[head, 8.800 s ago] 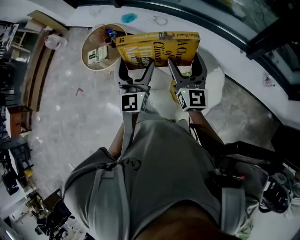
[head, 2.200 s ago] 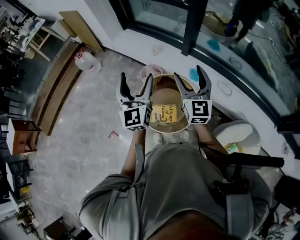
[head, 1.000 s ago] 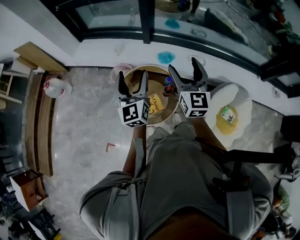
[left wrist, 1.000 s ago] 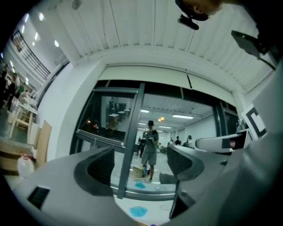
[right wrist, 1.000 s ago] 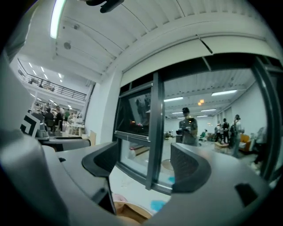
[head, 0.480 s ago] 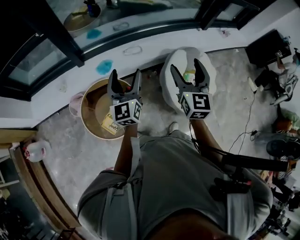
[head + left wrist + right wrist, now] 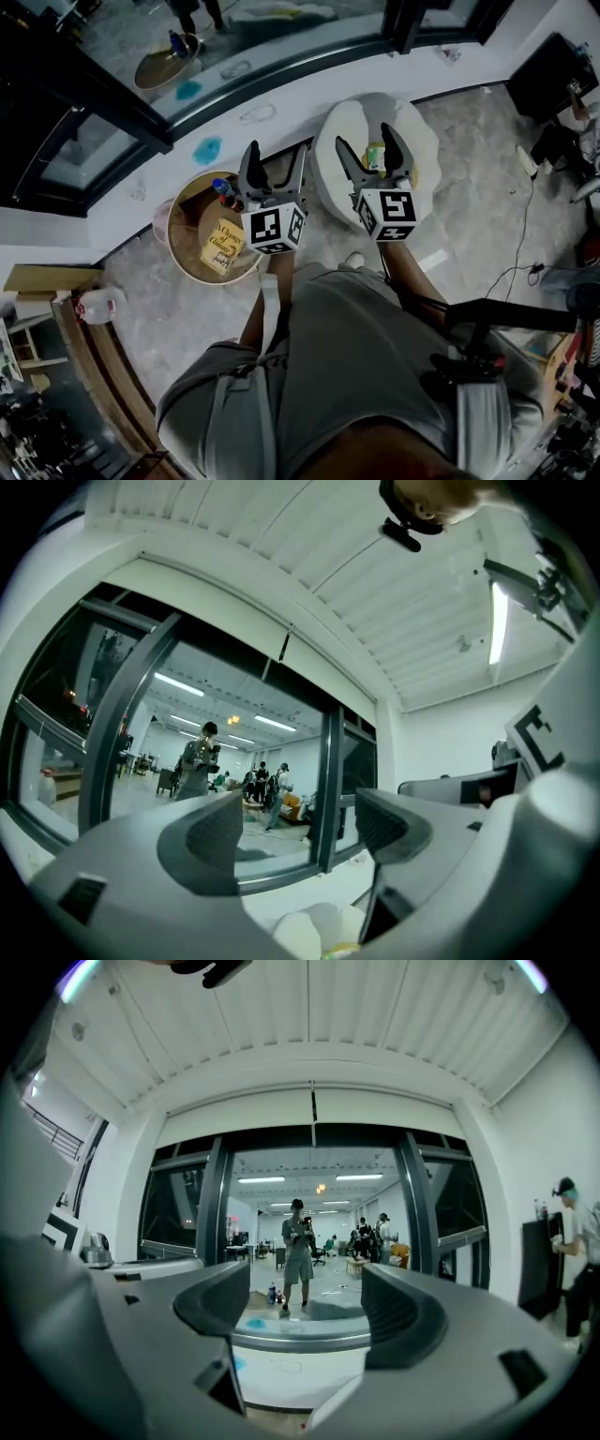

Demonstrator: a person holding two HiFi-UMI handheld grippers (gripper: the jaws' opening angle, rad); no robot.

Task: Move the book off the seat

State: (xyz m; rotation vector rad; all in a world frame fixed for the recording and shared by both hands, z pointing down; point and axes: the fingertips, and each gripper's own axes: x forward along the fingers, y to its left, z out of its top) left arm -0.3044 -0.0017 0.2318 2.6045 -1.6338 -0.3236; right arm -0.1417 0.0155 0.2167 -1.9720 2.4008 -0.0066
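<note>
The yellow book [image 7: 222, 248] lies inside a round wooden tub [image 7: 184, 246] on the floor, left of the white cushioned seat [image 7: 417, 155]. A small green-and-yellow item [image 7: 376, 155] rests on the seat. My left gripper [image 7: 275, 159] hangs open and empty between tub and seat. Over the seat my right gripper [image 7: 367, 148] is likewise open and empty. In the left gripper view the left gripper [image 7: 300, 832] faces the window, with the seat's white edge [image 7: 305, 932] low in the picture. In the right gripper view the right gripper [image 7: 305, 1312] also faces the glass.
A bottle [image 7: 221, 187] stands in the tub beside the book. A white window ledge [image 7: 281, 98] with a blue spot [image 7: 206, 150] runs behind tub and seat. A white jug [image 7: 98, 305] and wooden planks [image 7: 94, 375] lie left; a cable [image 7: 511, 272] trails right.
Both grippers have swung away from above the tub toward the seat, still open and empty. The book stays in the tub.
</note>
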